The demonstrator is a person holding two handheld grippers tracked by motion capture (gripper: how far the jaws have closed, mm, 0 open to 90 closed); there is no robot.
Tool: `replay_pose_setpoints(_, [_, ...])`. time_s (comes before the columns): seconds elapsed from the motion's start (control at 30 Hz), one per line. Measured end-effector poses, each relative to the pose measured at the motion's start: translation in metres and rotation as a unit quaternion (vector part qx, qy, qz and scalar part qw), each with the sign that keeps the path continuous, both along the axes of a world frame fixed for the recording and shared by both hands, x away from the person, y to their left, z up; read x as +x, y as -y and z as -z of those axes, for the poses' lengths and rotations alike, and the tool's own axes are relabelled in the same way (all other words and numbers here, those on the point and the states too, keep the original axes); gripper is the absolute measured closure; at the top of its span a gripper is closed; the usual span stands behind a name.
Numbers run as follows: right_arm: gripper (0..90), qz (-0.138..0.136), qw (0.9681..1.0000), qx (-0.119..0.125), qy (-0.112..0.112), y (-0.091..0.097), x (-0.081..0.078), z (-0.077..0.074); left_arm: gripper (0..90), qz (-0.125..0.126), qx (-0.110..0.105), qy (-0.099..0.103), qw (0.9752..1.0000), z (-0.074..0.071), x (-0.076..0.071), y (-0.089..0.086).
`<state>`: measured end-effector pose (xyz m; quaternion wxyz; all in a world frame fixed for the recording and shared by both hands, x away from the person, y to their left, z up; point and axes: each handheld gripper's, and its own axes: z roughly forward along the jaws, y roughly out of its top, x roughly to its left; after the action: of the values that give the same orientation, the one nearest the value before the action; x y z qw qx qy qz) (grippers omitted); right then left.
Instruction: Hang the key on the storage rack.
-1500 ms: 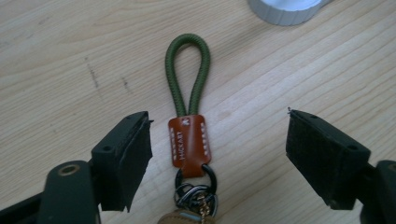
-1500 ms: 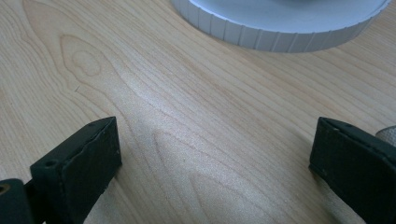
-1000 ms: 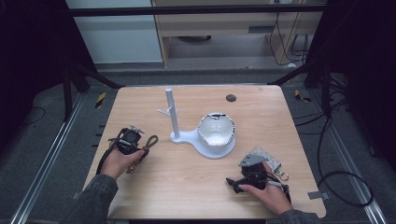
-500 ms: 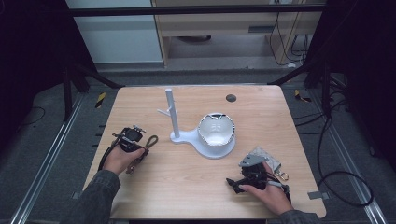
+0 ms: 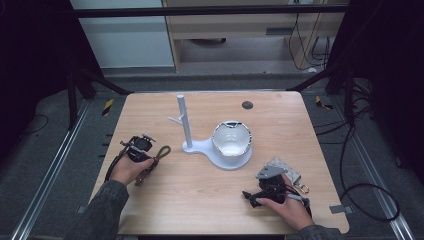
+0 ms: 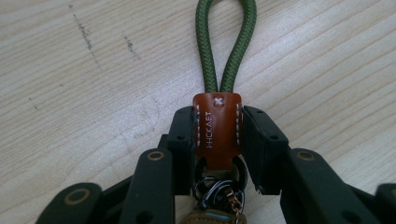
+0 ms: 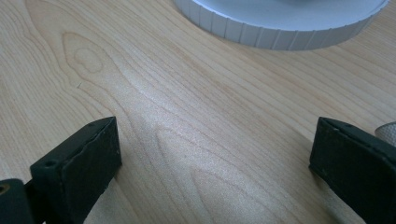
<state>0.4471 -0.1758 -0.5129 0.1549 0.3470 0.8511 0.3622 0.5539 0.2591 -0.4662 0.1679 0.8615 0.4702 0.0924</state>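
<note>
A keychain lies on the wooden table (image 5: 200, 200) at the left, with a green cord loop (image 6: 226, 42) (image 5: 162, 150), a brown leather tab (image 6: 217, 133) and a metal ring (image 6: 219, 191). My left gripper (image 6: 217, 126) (image 5: 150, 152) has just been closing, and its pads now press both sides of the leather tab. My right gripper (image 7: 217, 149) (image 5: 250, 196) rests low over the table at the front right. It is open, with bare wood between its fingers.
A white stand with an upright post (image 5: 184, 117) and a round white dish (image 5: 231, 142) on its base (image 7: 280, 23) sits mid-table. A small dark disc (image 5: 247, 105) lies at the back. A beige item (image 7: 387, 133) lies by my right hand.
</note>
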Motion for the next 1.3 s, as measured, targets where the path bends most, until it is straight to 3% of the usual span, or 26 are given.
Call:
replay_pose_setpoints(0.13, [2.0,0.0,1.0,0.0,0.0,0.0,0.0,0.0,65.8,0.0,-0.003,0.011,0.9999,-0.002,-0.004,-0.002])
replay_pose_setpoints(0.2, [2.0,0.0,1.0,0.0,0.0,0.0,0.0,0.0,65.9,0.003,-0.008,0.029,0.9995,-0.007,-0.012,-0.005])
replay_pose_setpoints(0.27, [2.0,0.0,1.0,0.0,0.0,0.0,0.0,0.0,65.9,0.004,-0.014,0.034,0.9993,-0.008,-0.015,-0.006])
replay_pose_setpoints(0.33, [2.0,0.0,1.0,0.0,0.0,0.0,0.0,0.0,65.9,0.008,-0.033,0.062,0.9975,-0.016,-0.029,-0.009])
replay_pose_setpoints(0.4, [2.0,0.0,1.0,0.0,0.0,0.0,0.0,0.0,65.9,0.01,-0.037,0.07,0.9968,-0.018,-0.032,-0.01])
replay_pose_setpoints(0.43, [2.0,0.0,1.0,0.0,0.0,0.0,0.0,0.0,65.9,0.011,-0.055,0.089,0.9944,-0.023,-0.042,-0.01])
replay_pose_setpoints(0.47, [2.0,0.0,1.0,0.0,0.0,0.0,0.0,0.0,66.0,0.011,-0.055,0.089,0.9944,-0.023,-0.042,-0.01])
replay_pose_setpoints(0.5, [2.0,0.0,1.0,0.0,0.0,0.0,0.0,0.0,66.0,0.016,-0.063,0.107,0.9921,-0.028,-0.052,-0.01])
replay_pose_setpoints(0.6, [2.0,0.0,1.0,0.0,0.0,0.0,0.0,0.0,66.0,0.02,-0.081,0.134,0.9874,-0.035,-0.064,-0.008])
replay_pose_setpoints(0.67, [2.0,0.0,1.0,0.0,0.0,0.0,0.0,0.0,66.0,0.021,-0.085,0.142,0.986,-0.037,-0.067,-0.007])
replay_pose_setpoints(0.77, [2.0,0.0,1.0,0.0,0.0,0.0,0.0,0.0,66.1,0.026,-0.107,0.174,0.9786,-0.046,-0.081,-0.002])
replay_pose_setpoints(0.9, [2.0,0.0,1.0,0.0,0.0,0.0,0.0,0.0,66.1,0.034,-0.121,0.198,0.9721,-0.057,-0.089,0.006])
replay_pose_setpoints(1.13, [2.0,0.0,1.0,0.0,0.0,0.0,0.0,0.0,66.2,0.044,-0.13,0.215,0.967,-0.068,-0.09,0.018])
replay_pose_setpoints(1.3, [2.0,0.0,1.0,0.0,0.0,0.0,0.0,0.0,66.2,0.056,-0.132,0.22,0.965,-0.075,-0.092,0.028])
